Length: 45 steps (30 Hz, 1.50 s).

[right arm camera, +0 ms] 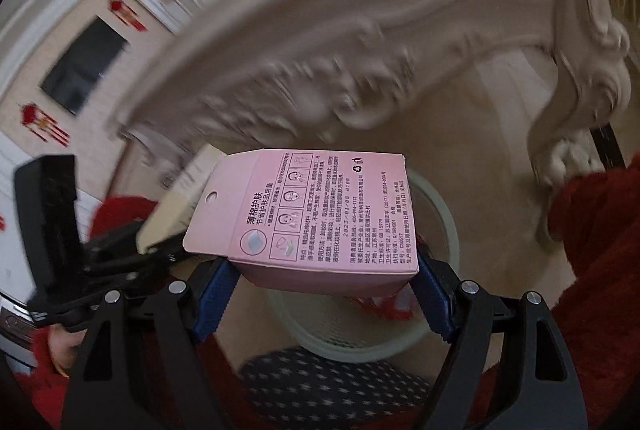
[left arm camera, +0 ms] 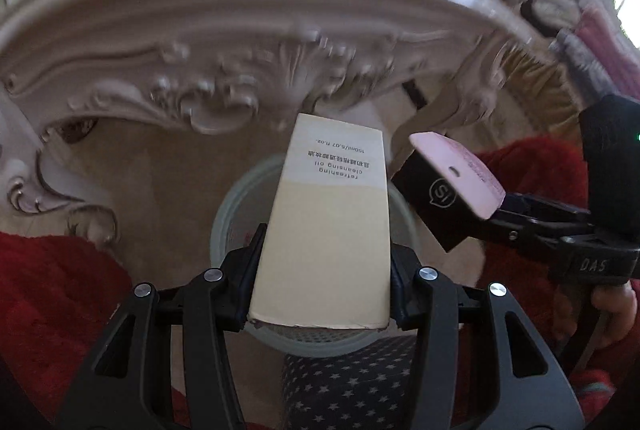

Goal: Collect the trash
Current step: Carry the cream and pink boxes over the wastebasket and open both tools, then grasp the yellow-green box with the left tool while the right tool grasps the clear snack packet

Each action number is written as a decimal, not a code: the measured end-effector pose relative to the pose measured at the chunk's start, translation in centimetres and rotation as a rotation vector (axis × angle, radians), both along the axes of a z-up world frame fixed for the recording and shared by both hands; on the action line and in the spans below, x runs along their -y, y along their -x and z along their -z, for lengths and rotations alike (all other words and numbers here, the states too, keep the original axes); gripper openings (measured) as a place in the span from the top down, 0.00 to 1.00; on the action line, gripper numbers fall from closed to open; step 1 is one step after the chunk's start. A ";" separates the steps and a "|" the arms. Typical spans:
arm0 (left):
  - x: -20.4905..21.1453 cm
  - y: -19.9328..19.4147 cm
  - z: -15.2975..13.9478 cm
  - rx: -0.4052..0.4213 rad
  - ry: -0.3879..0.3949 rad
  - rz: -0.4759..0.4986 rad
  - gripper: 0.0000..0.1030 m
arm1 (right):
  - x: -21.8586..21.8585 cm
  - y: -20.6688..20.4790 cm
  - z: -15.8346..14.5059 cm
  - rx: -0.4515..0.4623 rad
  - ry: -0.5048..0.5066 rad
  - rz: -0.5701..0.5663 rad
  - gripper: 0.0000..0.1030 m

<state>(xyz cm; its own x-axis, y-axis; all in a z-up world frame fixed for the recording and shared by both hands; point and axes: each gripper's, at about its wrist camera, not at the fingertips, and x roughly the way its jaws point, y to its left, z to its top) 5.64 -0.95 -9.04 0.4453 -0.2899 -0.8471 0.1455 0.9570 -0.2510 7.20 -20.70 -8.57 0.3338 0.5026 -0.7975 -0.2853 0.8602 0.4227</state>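
Above you curves the carved white table, its scrolled apron and leg blurred; the beige floor lies under it. Red fleece flanks both sides of the left view, and a star-print cloth sits at the bottom edge, just this side of the bin.

The bin stands on the floor below the table's edge: a round, pale grey-green basket with an open top. In the right view you can see through its mouth to something red and white lying inside, but you cannot make out what it is; most of the inside is hidden by the boxes you hold.

Your left gripper pinches the cream box by its sides, the pads pressed on it. The box stands end-on over the bin's mouth, its printed end pointing away from you.

Your right gripper clamps the pink box between its blue pads, jaws set wide on it. It hangs above the bin's rim, printed back facing up, just beside the cream box and apart from it.
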 end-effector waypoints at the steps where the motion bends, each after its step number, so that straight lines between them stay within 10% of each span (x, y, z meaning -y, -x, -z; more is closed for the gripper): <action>1: 0.0 -0.1 0.7 -0.015 -0.003 -0.004 0.51 | -0.4 -0.4 0.7 -0.011 0.023 -0.004 0.27; 5: -0.1 -0.6 3.3 -0.088 0.006 -0.014 0.49 | -0.7 0.1 2.6 -0.048 0.056 -0.004 0.26; 9: -0.2 -0.7 5.1 -0.119 -0.049 -0.037 0.19 | -0.4 -0.1 4.2 -0.096 0.074 0.015 0.21; 32: -2.0 0.0 6.5 -0.139 -0.052 -0.094 0.19 | 0.7 -0.4 6.1 -0.183 0.053 0.090 0.21; 45: -5.8 1.2 -8.9 0.271 -0.003 -0.202 0.19 | 1.2 1.0 -5.5 0.182 -0.076 0.046 0.21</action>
